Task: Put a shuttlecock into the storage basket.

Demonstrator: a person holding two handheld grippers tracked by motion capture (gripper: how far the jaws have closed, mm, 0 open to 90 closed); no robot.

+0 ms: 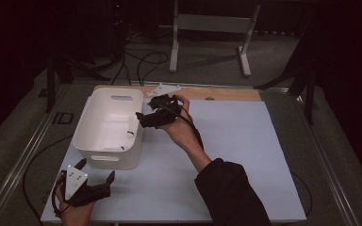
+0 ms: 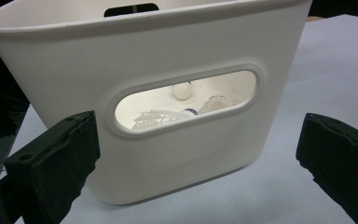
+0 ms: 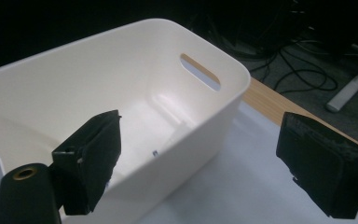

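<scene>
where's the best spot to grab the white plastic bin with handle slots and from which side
Probably by the oval handle slot in the near end wall of the white plastic bin, approached from the person's side, where the open left gripper already faces it. The raised rim around the slot gives a jaw something to hook. The smooth, sloping walls look too broad to pinch.

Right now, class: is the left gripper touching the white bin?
Apart. In the left gripper view the left gripper has open jaws either side of the white bin, with table showing between.
</scene>
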